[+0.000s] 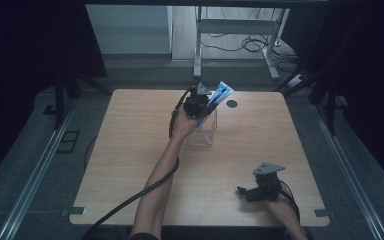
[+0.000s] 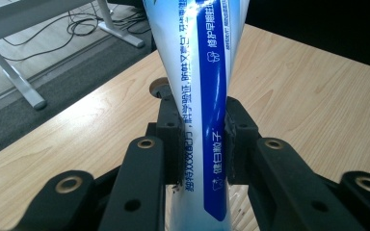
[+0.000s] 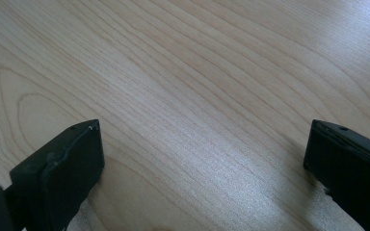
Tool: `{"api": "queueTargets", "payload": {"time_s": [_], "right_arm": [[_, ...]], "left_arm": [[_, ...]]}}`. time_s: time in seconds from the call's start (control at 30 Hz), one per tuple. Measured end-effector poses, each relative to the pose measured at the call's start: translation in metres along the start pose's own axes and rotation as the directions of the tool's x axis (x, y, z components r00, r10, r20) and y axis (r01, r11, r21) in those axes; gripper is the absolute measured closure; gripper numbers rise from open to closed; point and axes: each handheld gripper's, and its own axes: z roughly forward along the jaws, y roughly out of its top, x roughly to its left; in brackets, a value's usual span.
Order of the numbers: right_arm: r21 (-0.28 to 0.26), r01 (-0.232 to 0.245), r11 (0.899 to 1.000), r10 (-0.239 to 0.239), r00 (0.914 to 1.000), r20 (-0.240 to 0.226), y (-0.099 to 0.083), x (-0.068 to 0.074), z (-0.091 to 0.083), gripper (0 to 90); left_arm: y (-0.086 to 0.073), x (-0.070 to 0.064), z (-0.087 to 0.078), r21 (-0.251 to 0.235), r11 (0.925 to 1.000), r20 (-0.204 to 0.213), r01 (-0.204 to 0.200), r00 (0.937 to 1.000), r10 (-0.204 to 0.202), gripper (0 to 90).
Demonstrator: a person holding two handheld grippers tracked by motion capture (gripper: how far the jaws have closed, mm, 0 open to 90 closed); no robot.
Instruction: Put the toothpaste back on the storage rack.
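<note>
While the light wooden table (image 1: 130, 150) lies bare in front, a clear square plastic container (image 1: 203, 131) is overhung by the left gripper (image 1: 200, 102), clamped on a tilted blue-and-white toothpaste tube (image 2: 203, 96); the right gripper (image 1: 260, 190) is rested wide open, well apart.

High view looks forward and down over the whole table (image 1: 130, 165); both gripper views sit close above that same wooden top, looking along their jaws.
</note>
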Motion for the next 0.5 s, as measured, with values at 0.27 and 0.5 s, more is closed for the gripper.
{"api": "queueTargets", "payload": {"time_s": [0.27,0.5], "right_arm": [[0.001,0.002,1.000,-0.002,1.0000,0.000,0.0000,0.0000,0.0000,0.3],[0.001,0.001,1.000,-0.001,1.0000,0.000,0.0000,0.0000,0.0000,0.3]], "left_arm": [[-0.0055,-0.0028,0.0025,0.025,0.9994,-0.004,-0.023,0.9997,0.023,72.7],[-0.0079,-0.0067,0.0035,0.052,0.9978,-0.005,-0.041,0.9991,0.041,72.3]]}}
